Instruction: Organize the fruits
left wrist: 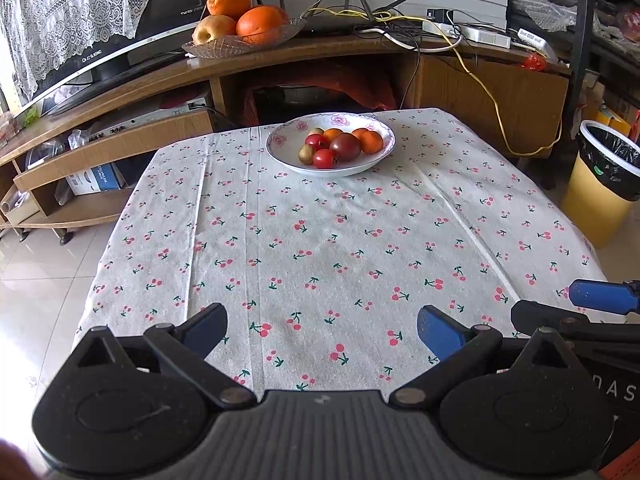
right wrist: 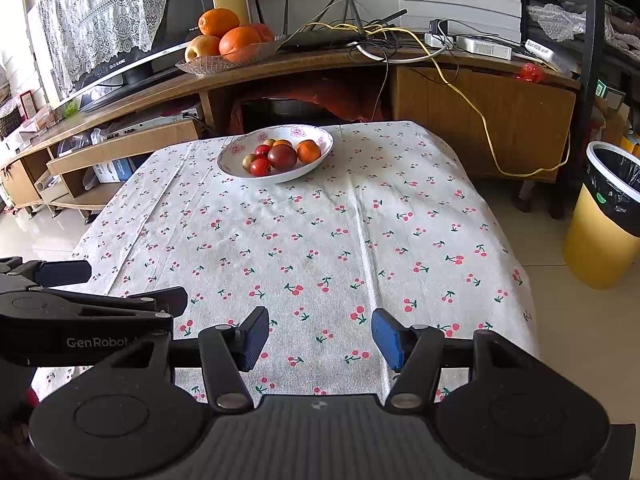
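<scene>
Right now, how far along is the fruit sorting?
All the small fruit already sits together in the flowered bowl at the far end of the table, with none loose on the cloth. In hand: nothing. The left gripper and right gripper are both open and empty at the near edge. What is left, if anything, is unclear.

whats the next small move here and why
Probably ease the right hand-held gripper forward toward the flowered bowl. Both it and the left hand-held gripper hang open and empty over the near cloth, while the small fruits all sit in that bowl at the table's far edge.
</scene>
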Action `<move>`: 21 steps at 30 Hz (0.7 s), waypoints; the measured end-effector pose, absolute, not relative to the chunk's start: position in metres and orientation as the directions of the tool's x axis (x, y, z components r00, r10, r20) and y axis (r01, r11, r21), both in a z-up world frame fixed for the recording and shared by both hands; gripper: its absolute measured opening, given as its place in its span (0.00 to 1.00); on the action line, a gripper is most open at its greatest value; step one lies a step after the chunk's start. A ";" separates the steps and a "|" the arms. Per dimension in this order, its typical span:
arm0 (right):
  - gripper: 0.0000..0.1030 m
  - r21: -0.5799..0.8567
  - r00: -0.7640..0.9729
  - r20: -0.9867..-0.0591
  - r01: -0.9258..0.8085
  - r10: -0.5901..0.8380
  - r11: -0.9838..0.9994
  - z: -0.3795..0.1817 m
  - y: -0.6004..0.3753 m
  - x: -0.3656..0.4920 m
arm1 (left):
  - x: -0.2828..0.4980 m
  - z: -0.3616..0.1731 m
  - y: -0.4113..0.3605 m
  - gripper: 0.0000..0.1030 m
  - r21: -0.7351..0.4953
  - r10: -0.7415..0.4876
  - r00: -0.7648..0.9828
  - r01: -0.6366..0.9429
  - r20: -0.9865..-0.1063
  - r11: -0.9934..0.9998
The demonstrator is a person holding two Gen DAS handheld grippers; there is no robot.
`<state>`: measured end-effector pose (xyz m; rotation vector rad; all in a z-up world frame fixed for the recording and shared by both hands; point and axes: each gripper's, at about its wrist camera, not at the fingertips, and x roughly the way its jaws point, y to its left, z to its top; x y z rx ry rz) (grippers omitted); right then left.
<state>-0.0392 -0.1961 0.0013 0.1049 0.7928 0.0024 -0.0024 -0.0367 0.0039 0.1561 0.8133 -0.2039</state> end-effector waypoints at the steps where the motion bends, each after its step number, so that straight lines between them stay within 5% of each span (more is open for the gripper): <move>1: 0.52 0.095 0.702 -0.711 0.038 0.041 0.995 0.001 -0.196 -0.039 | -0.002 0.004 -0.037 1.00 0.060 -0.120 0.668 0.240 -0.734 0.969; 21: 0.52 0.088 0.700 -0.713 0.037 0.037 0.995 0.000 -0.195 -0.039 | -0.003 0.001 -0.037 1.00 0.067 -0.111 0.665 0.236 -0.739 0.970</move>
